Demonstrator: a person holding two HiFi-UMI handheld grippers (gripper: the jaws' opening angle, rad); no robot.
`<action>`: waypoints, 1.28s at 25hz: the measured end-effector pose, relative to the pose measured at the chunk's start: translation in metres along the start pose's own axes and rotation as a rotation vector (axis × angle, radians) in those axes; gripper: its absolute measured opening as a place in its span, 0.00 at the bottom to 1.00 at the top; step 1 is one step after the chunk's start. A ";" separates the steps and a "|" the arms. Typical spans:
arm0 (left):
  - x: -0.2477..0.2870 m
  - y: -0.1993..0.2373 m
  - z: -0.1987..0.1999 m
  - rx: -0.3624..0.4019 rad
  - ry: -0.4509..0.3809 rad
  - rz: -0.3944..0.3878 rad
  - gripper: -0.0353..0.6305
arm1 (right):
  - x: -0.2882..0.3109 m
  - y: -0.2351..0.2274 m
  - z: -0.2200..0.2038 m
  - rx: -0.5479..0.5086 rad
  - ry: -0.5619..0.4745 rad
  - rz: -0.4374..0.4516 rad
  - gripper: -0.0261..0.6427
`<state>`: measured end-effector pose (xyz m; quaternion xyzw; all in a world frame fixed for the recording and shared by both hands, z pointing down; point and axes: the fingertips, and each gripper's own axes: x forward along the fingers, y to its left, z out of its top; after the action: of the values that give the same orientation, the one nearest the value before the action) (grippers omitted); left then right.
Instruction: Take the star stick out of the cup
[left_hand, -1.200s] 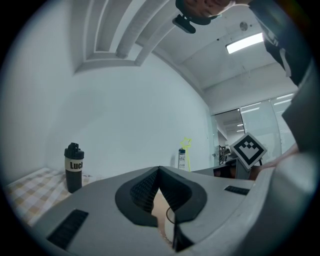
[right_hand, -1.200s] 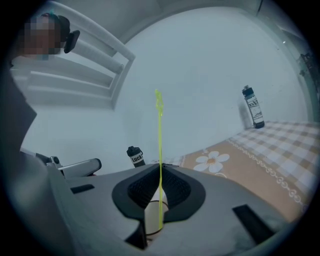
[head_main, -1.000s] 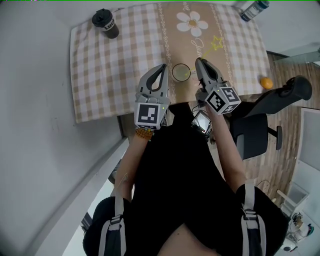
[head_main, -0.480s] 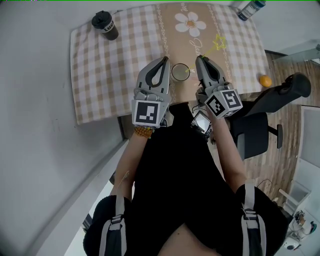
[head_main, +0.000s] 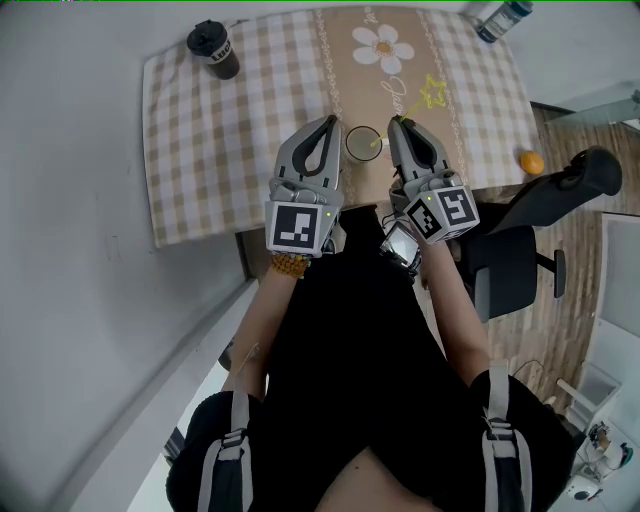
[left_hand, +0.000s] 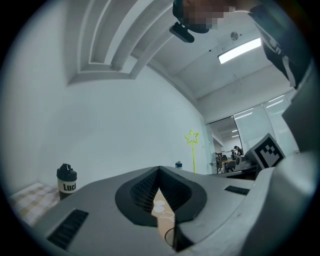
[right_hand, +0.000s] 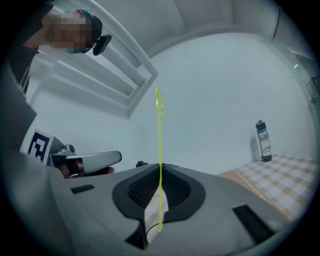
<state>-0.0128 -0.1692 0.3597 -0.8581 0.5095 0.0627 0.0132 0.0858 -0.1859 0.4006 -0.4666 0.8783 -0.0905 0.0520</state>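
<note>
A thin yellow-green star stick (head_main: 415, 107) slants up from my right gripper (head_main: 397, 122), which is shut on its shaft; the star points toward the flower print. The stick's lower end hangs near the rim of the clear cup (head_main: 362, 146) on the tan runner. In the right gripper view the stick (right_hand: 160, 145) stands upright between the closed jaws of my right gripper (right_hand: 160, 169), the cup rim below its tip. My left gripper (head_main: 330, 120) hovers just left of the cup, shut with nothing in it. From the left gripper (left_hand: 160, 169) the star (left_hand: 192, 136) shows to the right.
A checked cloth covers the table (head_main: 230, 150). A black lidded tumbler (head_main: 213, 48) stands at the far left corner, a bottle (head_main: 497, 18) at the far right. An office chair (head_main: 520, 250) and an orange ball (head_main: 532, 162) lie right of the table.
Both grippers have risen a little. The right one rolled slightly and carried the star stick up, so its lower end sits higher at the cup.
</note>
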 end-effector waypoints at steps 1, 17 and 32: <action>-0.001 -0.001 -0.003 -0.002 0.005 -0.001 0.06 | -0.001 0.001 -0.002 -0.002 -0.001 -0.002 0.06; -0.009 -0.011 -0.036 -0.012 0.063 -0.025 0.06 | -0.017 0.004 -0.016 -0.040 -0.020 -0.013 0.06; -0.016 -0.006 -0.048 -0.014 0.083 -0.010 0.06 | -0.018 0.011 -0.025 -0.066 -0.028 -0.012 0.06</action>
<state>-0.0107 -0.1563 0.4091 -0.8626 0.5048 0.0303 -0.0136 0.0822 -0.1622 0.4227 -0.4745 0.8771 -0.0554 0.0486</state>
